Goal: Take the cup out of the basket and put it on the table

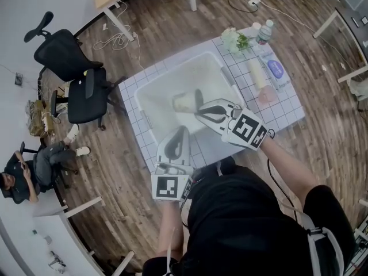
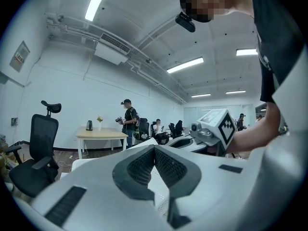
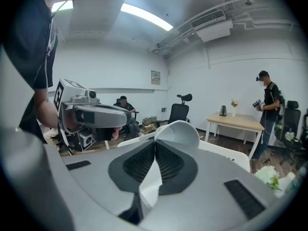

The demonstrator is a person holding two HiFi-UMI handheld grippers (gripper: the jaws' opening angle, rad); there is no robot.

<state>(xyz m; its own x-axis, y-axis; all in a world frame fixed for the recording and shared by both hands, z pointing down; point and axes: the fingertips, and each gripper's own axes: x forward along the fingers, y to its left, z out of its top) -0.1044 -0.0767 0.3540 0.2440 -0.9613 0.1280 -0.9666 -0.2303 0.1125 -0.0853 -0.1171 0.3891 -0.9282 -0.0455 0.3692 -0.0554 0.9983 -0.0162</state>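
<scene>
A white cup (image 1: 184,102) lies tilted inside the translucent white basket (image 1: 167,68) on the checked table (image 1: 287,105). My right gripper (image 1: 198,98) reaches into the basket from the front right and is shut on the cup's wall. In the right gripper view the cup (image 3: 182,131) rises just beyond the closed pads, with its thin wall pinched between them. My left gripper (image 1: 183,130) rests at the basket's front rim. Its pads (image 2: 144,165) are closed on a thin white edge, which looks like the basket's wall.
Right of the basket on the table are white flowers (image 1: 234,39), a plastic bottle (image 1: 264,32), a pale cylinder (image 1: 257,73) and a blue-labelled packet (image 1: 276,69). A black office chair (image 1: 75,73) stands left of the table. A seated person (image 1: 29,168) is at far left.
</scene>
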